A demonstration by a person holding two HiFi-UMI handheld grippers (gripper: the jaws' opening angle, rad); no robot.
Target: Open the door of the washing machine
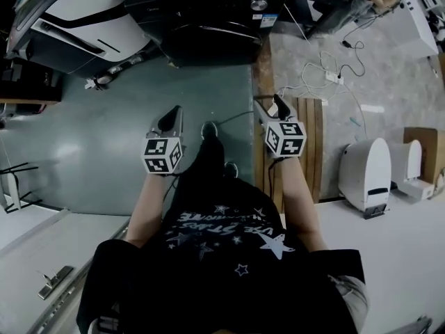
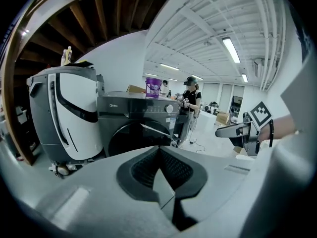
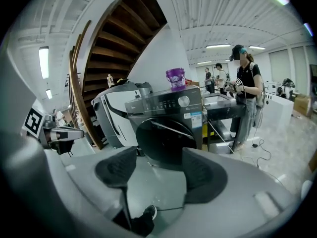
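Dark glass door [image 3: 166,142] sits closed, well ahead: approach stage; my right gripper [image 3: 153,168] gapes empty, left gripper [image 2: 159,168] pinched together; next I should reach its rim

Bright, flat indoor light; heavy fisheye bending in both gripper views

The head view is the dimmest. Its lower half sinks into the person's dark shirt [image 1: 229,256], and the green floor [image 1: 69,148] carries a soft, pale sheen. In the gripper views, ceiling strip lights [image 2: 230,48] give even light with few hard shadows, and a thin streak of glare crosses the washing machine door [image 3: 163,143]. Straight lines bow toward black corners, the nearest grey surfaces at the bottom are out of focus, and the far room stays fairly sharp.
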